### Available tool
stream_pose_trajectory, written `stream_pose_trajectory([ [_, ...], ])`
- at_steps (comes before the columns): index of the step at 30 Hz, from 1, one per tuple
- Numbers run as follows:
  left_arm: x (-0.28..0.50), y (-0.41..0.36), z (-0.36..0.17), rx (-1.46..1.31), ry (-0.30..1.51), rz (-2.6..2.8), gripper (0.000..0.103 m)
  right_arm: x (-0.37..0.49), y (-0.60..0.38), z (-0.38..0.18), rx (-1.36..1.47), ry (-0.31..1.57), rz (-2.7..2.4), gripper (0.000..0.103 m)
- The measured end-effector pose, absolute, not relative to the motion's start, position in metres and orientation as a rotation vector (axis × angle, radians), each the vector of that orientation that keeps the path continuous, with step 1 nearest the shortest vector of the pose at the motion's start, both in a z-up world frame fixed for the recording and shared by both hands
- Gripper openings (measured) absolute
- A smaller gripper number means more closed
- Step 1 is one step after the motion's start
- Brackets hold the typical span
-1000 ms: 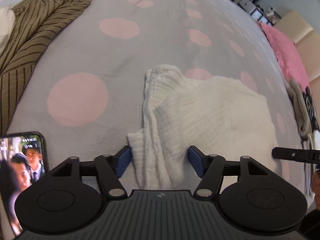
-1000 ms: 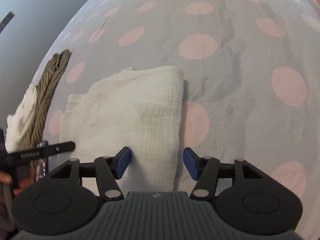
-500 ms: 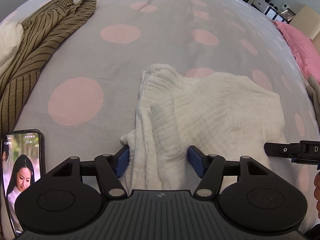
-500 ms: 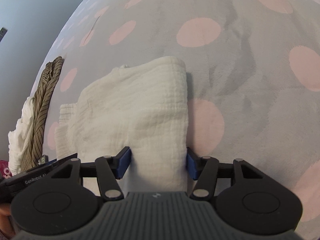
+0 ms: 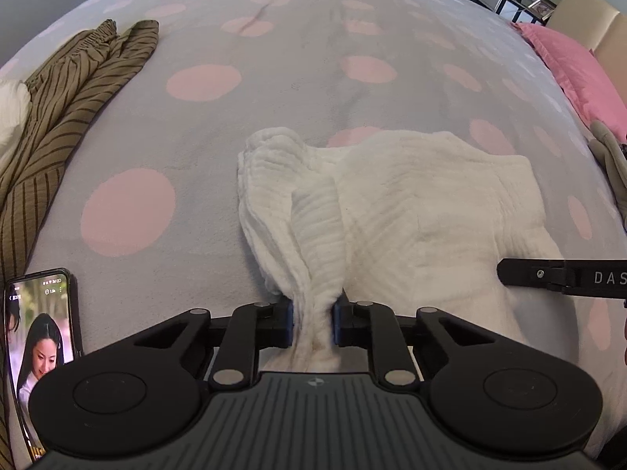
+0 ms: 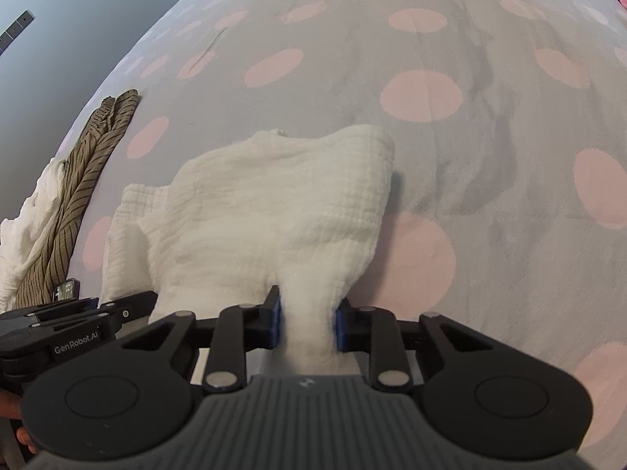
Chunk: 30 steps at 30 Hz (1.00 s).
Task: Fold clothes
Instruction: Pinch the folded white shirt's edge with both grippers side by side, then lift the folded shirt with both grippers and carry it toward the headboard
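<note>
You are at a bed (image 5: 274,125) with a grey cover that has big pink dots all over it. A white cloth (image 5: 411,211) lies in the middle of the bed, right in front of you. It is soft and crinkly, with lots of little ridges in it. It is partly folded, so some of it lies in layers, and its near edge is bunched up and lifted off the cover. Your left gripper (image 5: 312,323) is pinched tight on the left part of that near edge, and the cloth is squeezed thin between the blue pads (image 5: 289,323). Your right gripper (image 6: 307,323) is pinched tight on the right part of the same edge in the same way. A brown striped piece of clothing (image 5: 74,94) lies at the left side of the bed, well apart from the white cloth, with something white (image 6: 31,231) beside it. A phone (image 5: 37,348) lies on the bed near your left gripper, and its screen is lit up and shows a person. A pink pillow (image 5: 572,66) sits at the far right side. In the left view you can read "DAS" on the black side of the other gripper. In the right view you can read "GenRobot.AI" on the black side of the other gripper.
</note>
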State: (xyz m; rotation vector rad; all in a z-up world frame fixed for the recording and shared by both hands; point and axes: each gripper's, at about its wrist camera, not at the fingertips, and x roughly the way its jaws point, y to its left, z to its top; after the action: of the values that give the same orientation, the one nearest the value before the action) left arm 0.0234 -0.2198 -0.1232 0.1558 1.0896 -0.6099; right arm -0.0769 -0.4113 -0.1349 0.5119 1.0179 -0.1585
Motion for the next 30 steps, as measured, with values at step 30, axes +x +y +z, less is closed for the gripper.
stream_pose_trajectory([
  [30, -0.058, -0.244, -0.024, 0.15, 0.748, -0.809, 0.013, -0.221, -0.381, -0.021, 0.4, 0.654, -0.302, 0.026],
])
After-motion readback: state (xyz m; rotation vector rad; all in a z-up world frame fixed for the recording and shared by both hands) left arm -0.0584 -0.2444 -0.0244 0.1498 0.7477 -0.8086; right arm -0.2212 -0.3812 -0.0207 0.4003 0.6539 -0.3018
